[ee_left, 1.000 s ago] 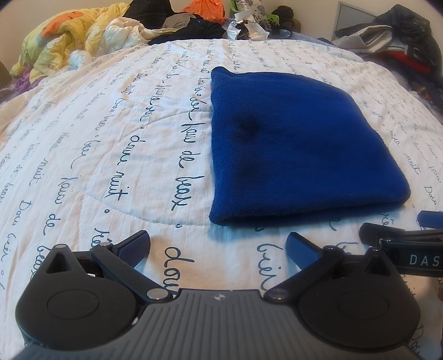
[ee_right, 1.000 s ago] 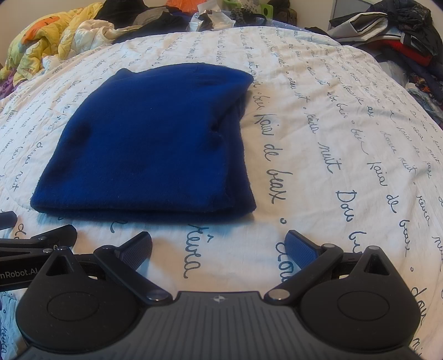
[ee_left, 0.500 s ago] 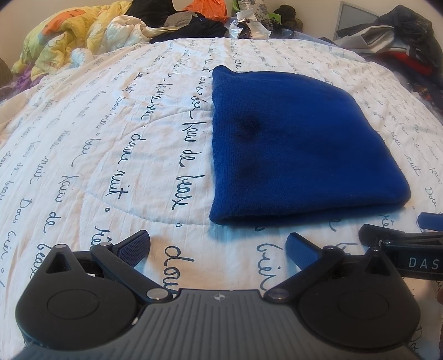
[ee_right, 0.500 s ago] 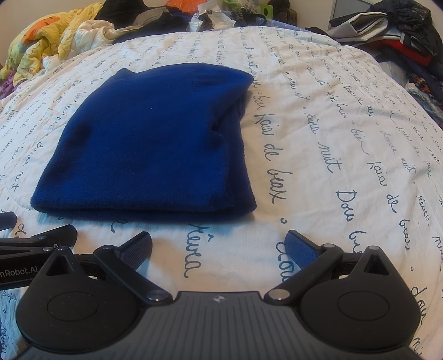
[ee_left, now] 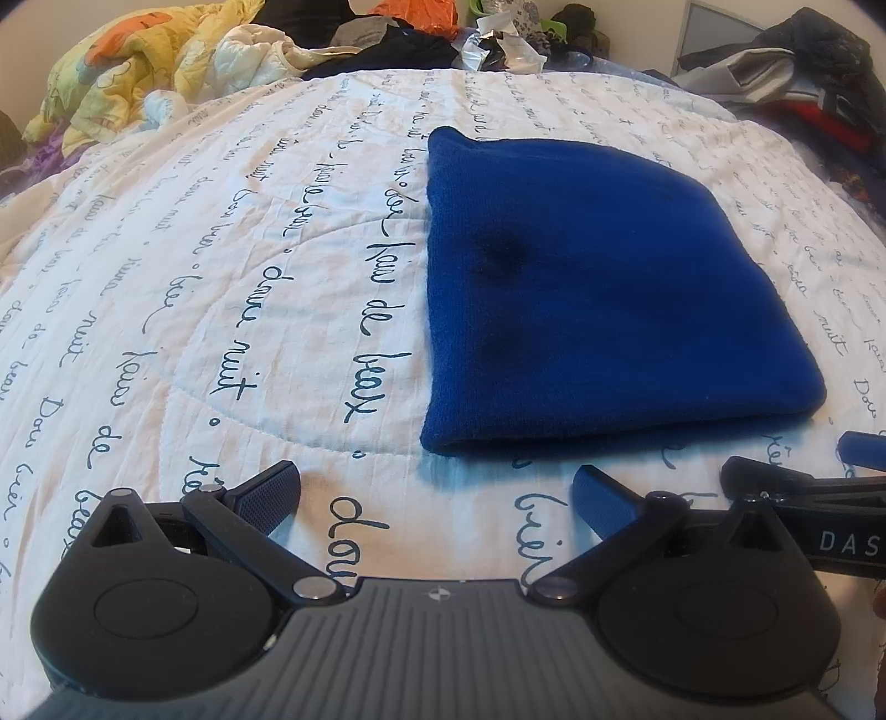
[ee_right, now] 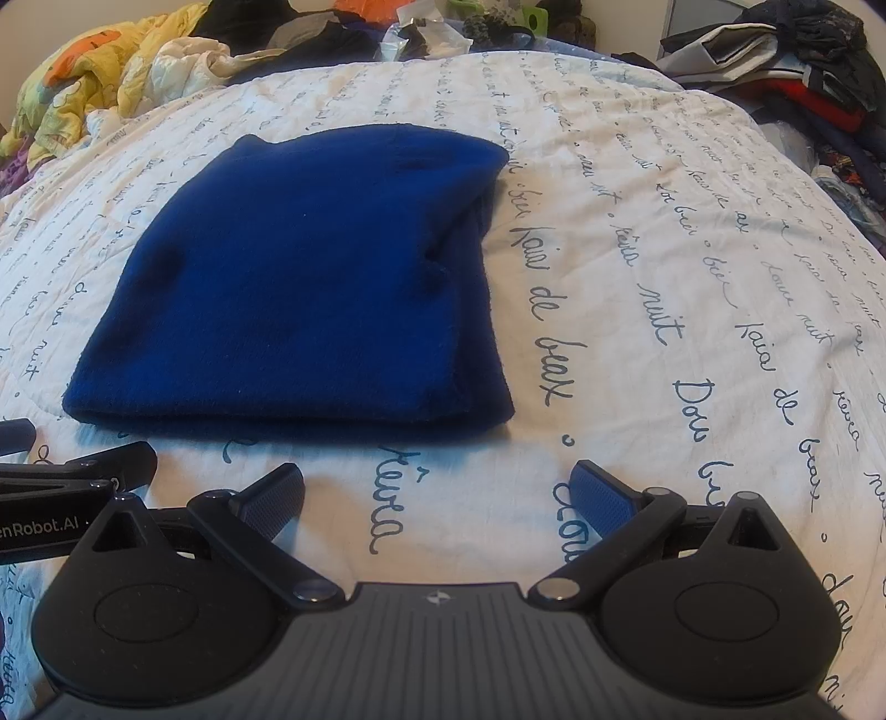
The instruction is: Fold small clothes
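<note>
A dark blue fleece garment (ee_left: 598, 293) lies folded flat on the white quilt with handwriting print (ee_left: 221, 310). In the right wrist view the same blue garment (ee_right: 310, 288) shows its layered edges along its right side. My left gripper (ee_left: 437, 487) stands open just short of the garment's near left corner, nothing between its fingers. My right gripper (ee_right: 437, 487) is open too, just short of the garment's near edge and right of its middle. Each gripper shows at the other view's side edge: the right gripper's fingers (ee_left: 775, 479) and the left gripper's fingers (ee_right: 83, 462).
A yellow and orange blanket (ee_left: 127, 66) is bunched at the far left of the bed. Dark clothes and packaging (ee_left: 443, 33) pile along the far edge. More clothes (ee_right: 786, 61) are heaped at the far right. Bare quilt (ee_right: 692, 249) stretches right of the garment.
Almost nothing differs; the left wrist view has shifted very slightly, and both grippers stay open in front of the garment.
</note>
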`<state>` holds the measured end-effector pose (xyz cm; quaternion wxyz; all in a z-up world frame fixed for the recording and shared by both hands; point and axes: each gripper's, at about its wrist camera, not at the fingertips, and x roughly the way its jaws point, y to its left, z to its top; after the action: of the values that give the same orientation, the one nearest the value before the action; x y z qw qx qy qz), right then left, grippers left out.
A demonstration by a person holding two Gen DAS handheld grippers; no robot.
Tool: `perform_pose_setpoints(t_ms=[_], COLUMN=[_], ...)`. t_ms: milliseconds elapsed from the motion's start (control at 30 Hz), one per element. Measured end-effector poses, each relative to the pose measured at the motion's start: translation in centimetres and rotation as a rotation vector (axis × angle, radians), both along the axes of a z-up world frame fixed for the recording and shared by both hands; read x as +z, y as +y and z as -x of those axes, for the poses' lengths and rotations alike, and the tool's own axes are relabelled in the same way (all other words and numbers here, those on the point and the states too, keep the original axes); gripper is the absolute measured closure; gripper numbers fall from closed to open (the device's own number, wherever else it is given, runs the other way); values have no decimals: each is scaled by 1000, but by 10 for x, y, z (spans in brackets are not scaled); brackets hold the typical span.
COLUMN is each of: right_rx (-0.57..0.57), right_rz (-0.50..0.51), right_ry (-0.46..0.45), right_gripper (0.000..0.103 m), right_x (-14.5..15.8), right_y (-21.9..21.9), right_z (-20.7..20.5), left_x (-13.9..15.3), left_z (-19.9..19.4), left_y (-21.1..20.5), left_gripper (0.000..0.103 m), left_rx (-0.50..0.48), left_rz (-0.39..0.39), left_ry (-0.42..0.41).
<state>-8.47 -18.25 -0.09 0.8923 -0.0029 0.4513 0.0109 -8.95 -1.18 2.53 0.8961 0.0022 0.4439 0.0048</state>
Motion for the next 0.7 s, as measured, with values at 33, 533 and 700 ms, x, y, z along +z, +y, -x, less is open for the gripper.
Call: perform_pose_setpoints(t_ms=[33, 533, 700], right_rx=[1, 1, 1], right_rz=[0, 0, 0], right_ry=[0, 0, 0], right_gripper=[0, 0, 0], right_x=[0, 0, 0], right_y=[0, 0, 0], right_z=[0, 0, 0], left_x=[0, 0, 0], left_z=[0, 0, 0], left_y=[0, 0, -1], left_gripper=[0, 0, 0], left_rx=[0, -2, -3], left_rz=[0, 0, 0], left_ry=[1, 3, 6])
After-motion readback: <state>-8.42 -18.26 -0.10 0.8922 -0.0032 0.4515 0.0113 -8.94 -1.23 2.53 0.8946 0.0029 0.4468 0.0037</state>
